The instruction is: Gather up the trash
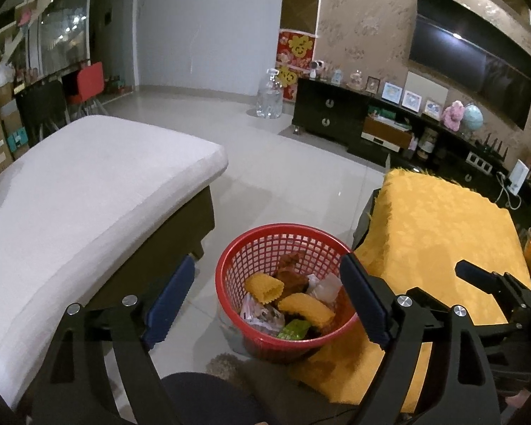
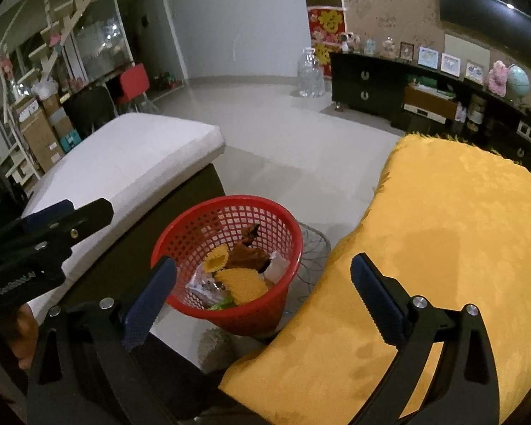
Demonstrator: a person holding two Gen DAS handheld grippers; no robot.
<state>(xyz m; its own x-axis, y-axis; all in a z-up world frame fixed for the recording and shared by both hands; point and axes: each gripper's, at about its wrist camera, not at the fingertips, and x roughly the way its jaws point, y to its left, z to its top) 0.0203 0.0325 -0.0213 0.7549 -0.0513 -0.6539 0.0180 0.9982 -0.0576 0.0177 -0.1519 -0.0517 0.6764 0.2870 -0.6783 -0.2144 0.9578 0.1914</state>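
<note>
Fingers of the left gripper (image 1: 267,301) stand wide apart and hold nothing; the red basket (image 1: 230,265) sits between them at twelve o'clock, on the floor. The right gripper (image 2: 263,294) is likewise spread and empty, with the basket at its eleven o'clock and the yellow-covered surface (image 2: 460,230) from one to four o'clock.

Inside the basket lies the trash: two ridged yellow pieces (image 1: 263,286), one brown crumpled wrapper (image 1: 290,269), one green wrapper (image 1: 293,329), and clear or white packets (image 1: 262,313), two or perhaps three. All of it looks light, soft and crinkly, likely slippery; a pinch on a folded edge should serve. The basket itself looks like light, stiff plastic mesh, best taken at its rim.

A white-cushioned sofa (image 1: 88,184) fills nine o'clock. No loose trash shows on the yellow surface, so the collecting seems nearly done.
</note>
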